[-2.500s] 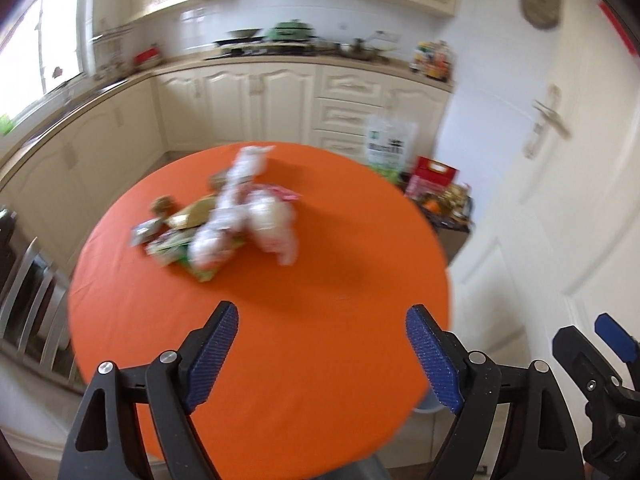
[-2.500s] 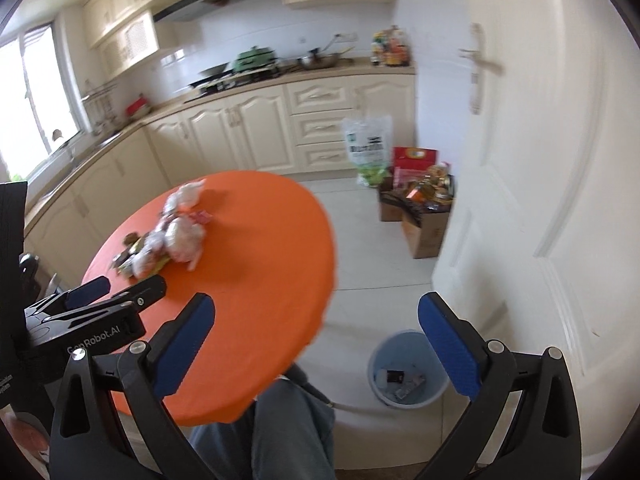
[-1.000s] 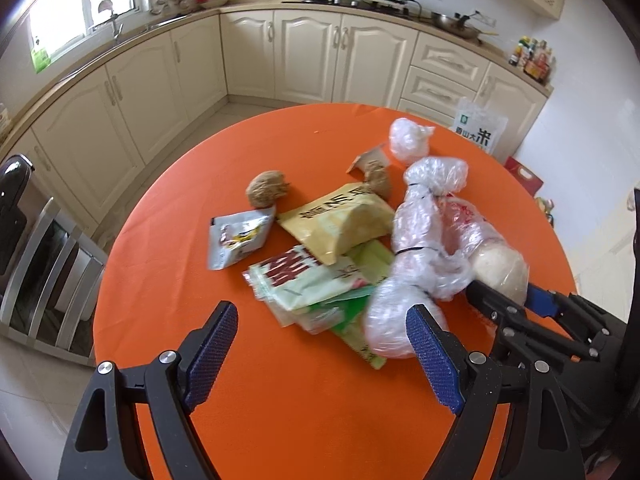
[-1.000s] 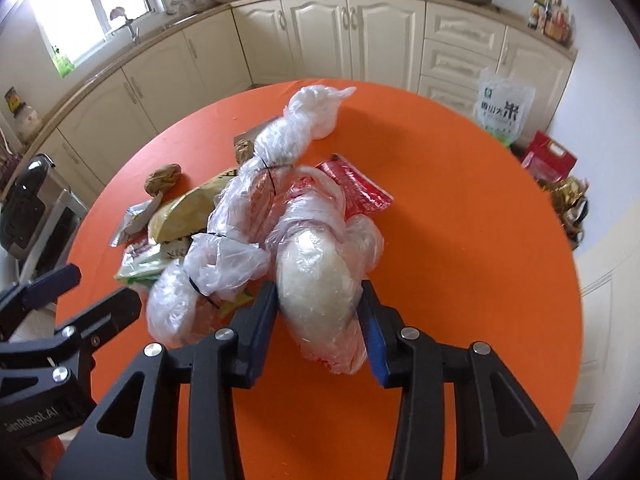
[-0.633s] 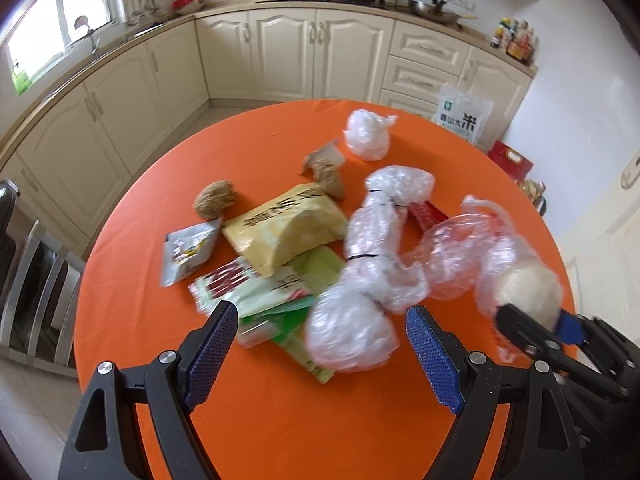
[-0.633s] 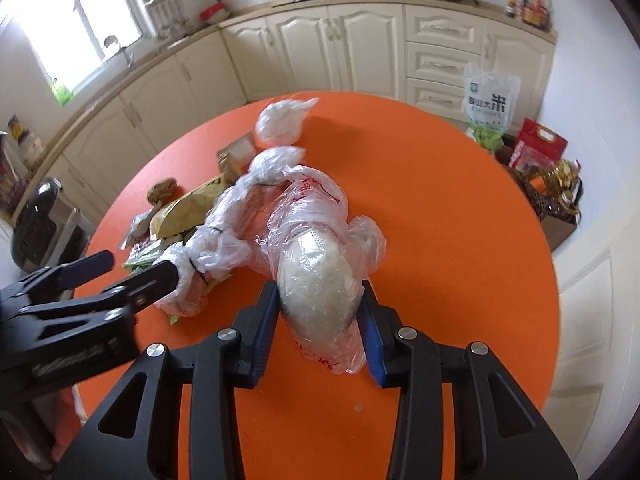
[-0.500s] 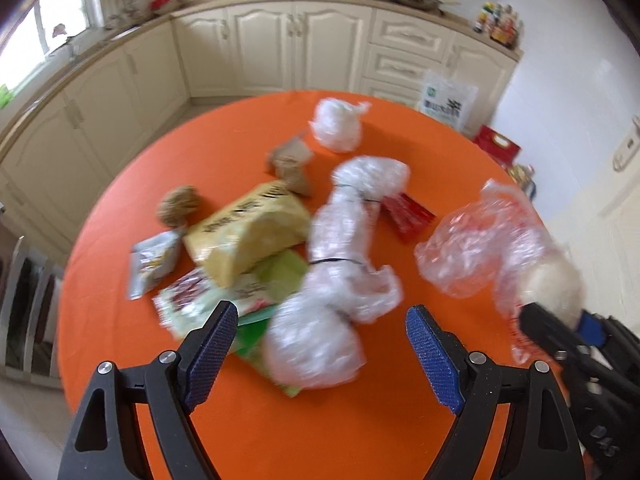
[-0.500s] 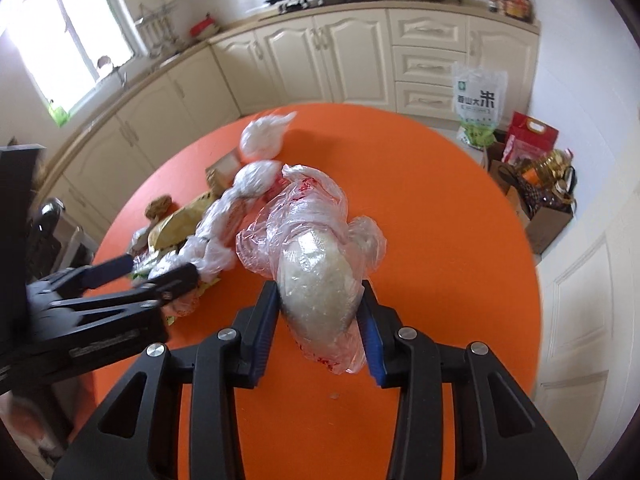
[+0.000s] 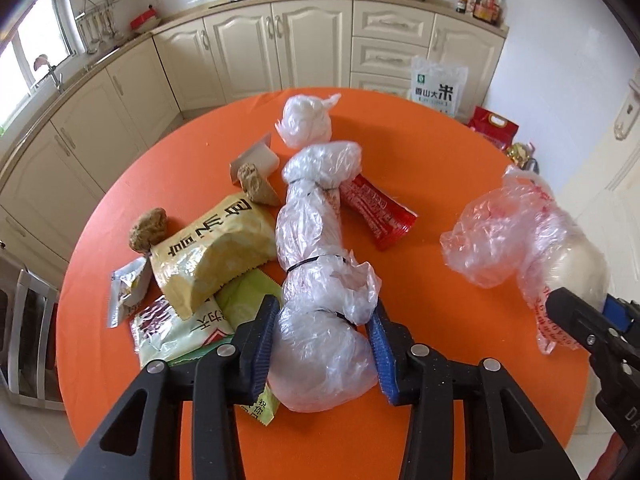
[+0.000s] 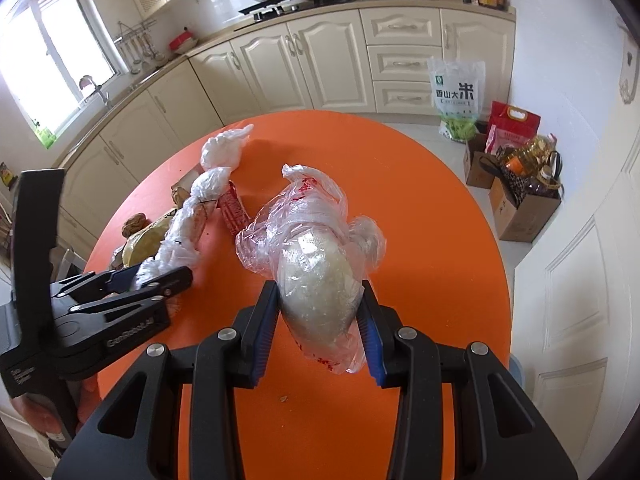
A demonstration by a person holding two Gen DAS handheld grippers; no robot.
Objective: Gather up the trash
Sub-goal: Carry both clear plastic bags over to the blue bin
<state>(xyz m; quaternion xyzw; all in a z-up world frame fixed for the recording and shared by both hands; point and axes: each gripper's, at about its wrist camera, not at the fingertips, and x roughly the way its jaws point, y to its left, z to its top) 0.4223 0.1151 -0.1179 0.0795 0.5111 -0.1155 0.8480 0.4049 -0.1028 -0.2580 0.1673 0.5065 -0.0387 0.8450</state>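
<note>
On the round orange table [image 9: 452,200] lies a pile of trash. My left gripper [image 9: 322,338] is shut on the near end of a long tied clear plastic bag [image 9: 316,248]; it also shows in the right wrist view [image 10: 160,276]. My right gripper [image 10: 316,320] is shut on a clear plastic bag with a white lump [image 10: 316,276] and holds it above the table; that bag shows at the right in the left wrist view [image 9: 532,232]. A yellow snack packet [image 9: 212,252], a red wrapper [image 9: 376,212], green and silver wrappers [image 9: 176,328] and a small white bag [image 9: 306,124] lie in the pile.
Two brown lumps [image 9: 148,230] and a paper scrap [image 9: 256,160] lie beside the packets. Cream kitchen cabinets [image 9: 312,40] run behind the table. A rice bag [image 10: 456,96] and cardboard boxes [image 10: 520,204] stand on the floor at the right. A chair [image 9: 24,332] is at the left.
My left gripper has closed on the near end of the long plastic bag. My right gripper has lifted its bag up and off to the right, away from the pile.
</note>
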